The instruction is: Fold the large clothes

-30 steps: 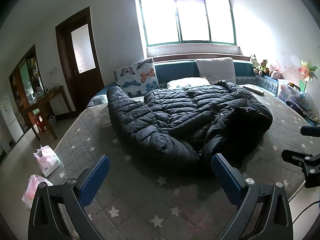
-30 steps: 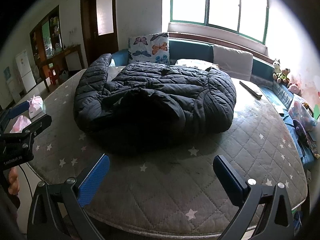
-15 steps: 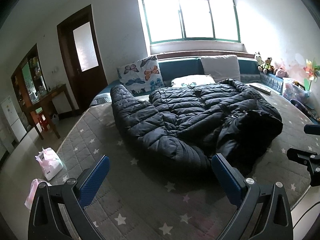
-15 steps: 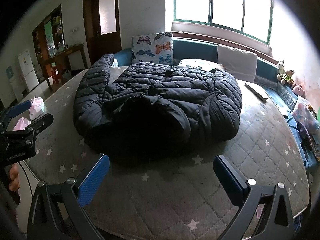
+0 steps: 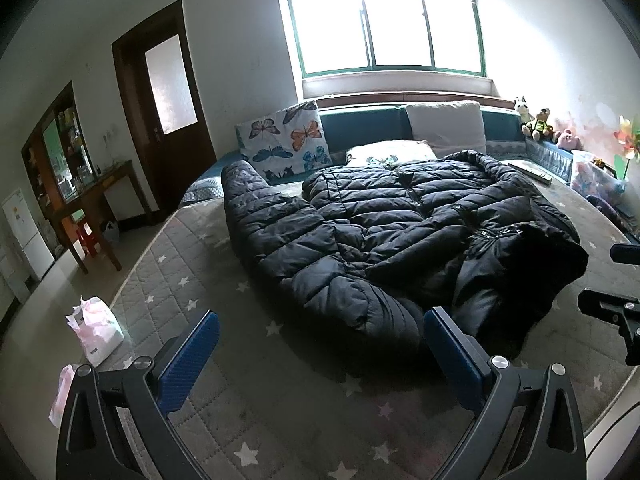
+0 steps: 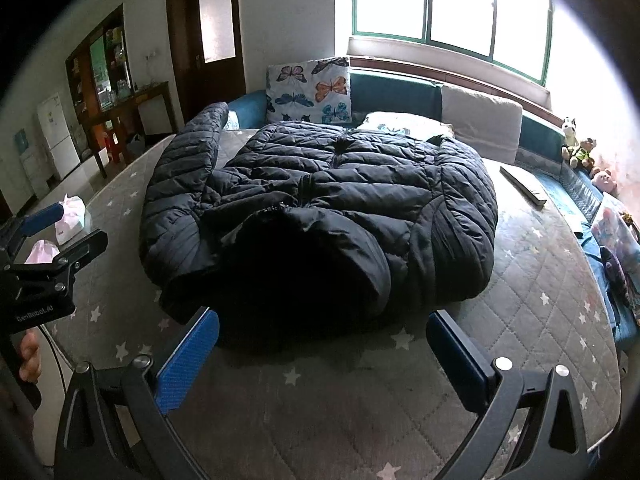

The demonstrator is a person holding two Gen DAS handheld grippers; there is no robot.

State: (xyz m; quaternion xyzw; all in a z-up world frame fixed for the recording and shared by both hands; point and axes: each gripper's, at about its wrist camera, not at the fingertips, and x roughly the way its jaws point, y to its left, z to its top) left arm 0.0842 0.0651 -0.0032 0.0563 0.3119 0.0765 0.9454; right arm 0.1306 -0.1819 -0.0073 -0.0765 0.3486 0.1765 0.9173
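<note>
Left gripper: jaws spread wide, nothing between them, over the near bed edge. Jacket lies ahead and slightly right of it; the near sleeve cuff sits just beyond the right finger, not touching.

Jacket: 1 black quilted puffer, front up, zip closed, spread on the bed. Long axis runs away from both grippers: hood at the near end, hem at the far end by the pillows. 1 sleeve runs along the left edge toward the far side, then bends back to the near cuff. The other sleeve looks tucked along the right side; can't separate it cleanly from the body.

Right gripper: jaws also spread wide, empty, over the near bed edge. Hood is dead ahead, just beyond the fingertips, not touching.

Nearer arm, my read: left for the left sleeve and cuff, right for the hood and right side. Both sit about equally close to the near end. Next move likely turns on each gripper reaching forward to its own side of the near end; no fold is made yet.

Counts: 2 grippers, 1 jacket, 1 hood, 1 clearly visible sleeve, 1 butterfly pillow, 1 grey cushion, 1 flat pillow, 2 pink bags on the floor.
</note>
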